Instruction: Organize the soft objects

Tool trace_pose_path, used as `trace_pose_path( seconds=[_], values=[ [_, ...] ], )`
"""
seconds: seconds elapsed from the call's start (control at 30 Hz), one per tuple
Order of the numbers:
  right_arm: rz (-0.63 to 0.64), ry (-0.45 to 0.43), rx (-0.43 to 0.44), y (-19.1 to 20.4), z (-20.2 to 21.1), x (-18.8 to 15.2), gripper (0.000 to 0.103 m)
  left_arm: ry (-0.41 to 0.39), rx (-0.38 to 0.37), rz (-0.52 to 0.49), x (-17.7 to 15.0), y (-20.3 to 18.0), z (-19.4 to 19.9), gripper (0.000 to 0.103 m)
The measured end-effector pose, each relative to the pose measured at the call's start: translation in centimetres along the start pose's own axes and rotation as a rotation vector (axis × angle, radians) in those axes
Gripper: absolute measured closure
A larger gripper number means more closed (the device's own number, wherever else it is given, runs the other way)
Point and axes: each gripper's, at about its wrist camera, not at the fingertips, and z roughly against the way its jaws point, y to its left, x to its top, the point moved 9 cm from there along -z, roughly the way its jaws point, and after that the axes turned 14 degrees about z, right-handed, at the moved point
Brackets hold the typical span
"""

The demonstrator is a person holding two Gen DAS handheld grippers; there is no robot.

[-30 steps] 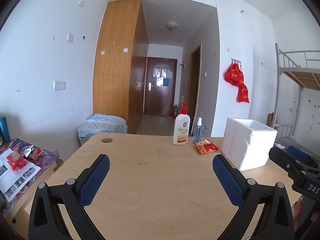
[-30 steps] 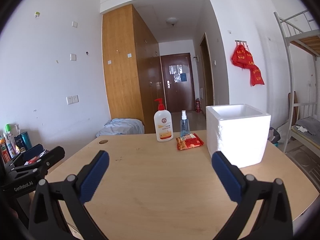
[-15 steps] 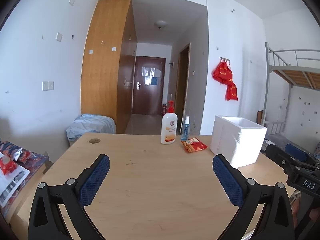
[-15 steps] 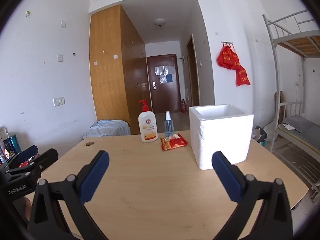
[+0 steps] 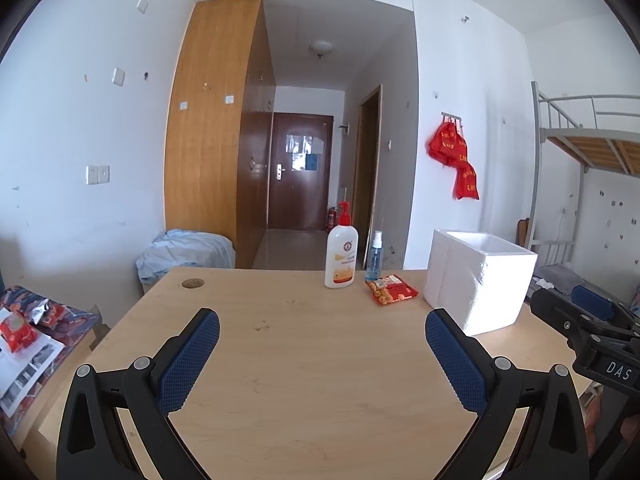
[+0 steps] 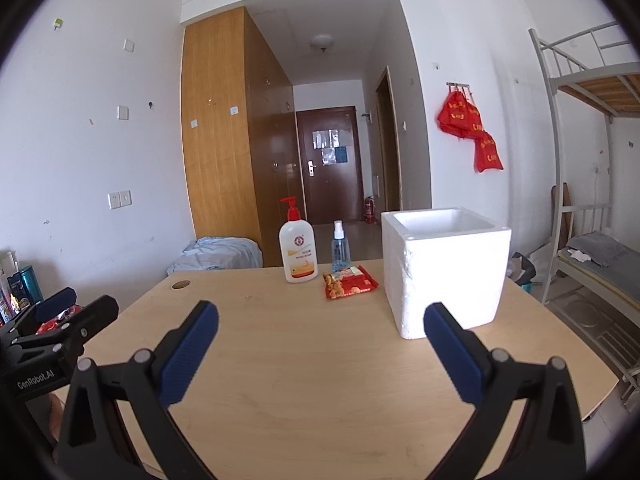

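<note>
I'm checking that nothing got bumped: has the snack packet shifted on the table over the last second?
No. The snack packet lies in the same spot, just right of the pump bottle and left of the foam box. Only the cameras moved.

Light wooden table point(image 5: 304, 360) stood in the foreground. On its far edge, a white pump bottle with red nozzle point(image 6: 298, 254) stood left of a small clear blue spray bottle point(image 6: 340, 248), the two near each other. A flat red snack packet point(image 6: 350, 287) lay just before the spray bottle. Right of the packet sat an open white foam box point(image 6: 444, 270). Behind the table's far left corner lay a pale blue cloth bundle point(image 5: 186, 250).
</note>
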Motion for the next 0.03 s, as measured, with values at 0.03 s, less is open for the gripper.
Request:
trace_pose_path(
  seconds=[0.03],
  values=[
    [0.000,0.000,0.002,0.02,0.00,-0.01,0.000,-0.002,0.000,-0.001,0.02,-0.01,0.01,0.000]
  ],
)
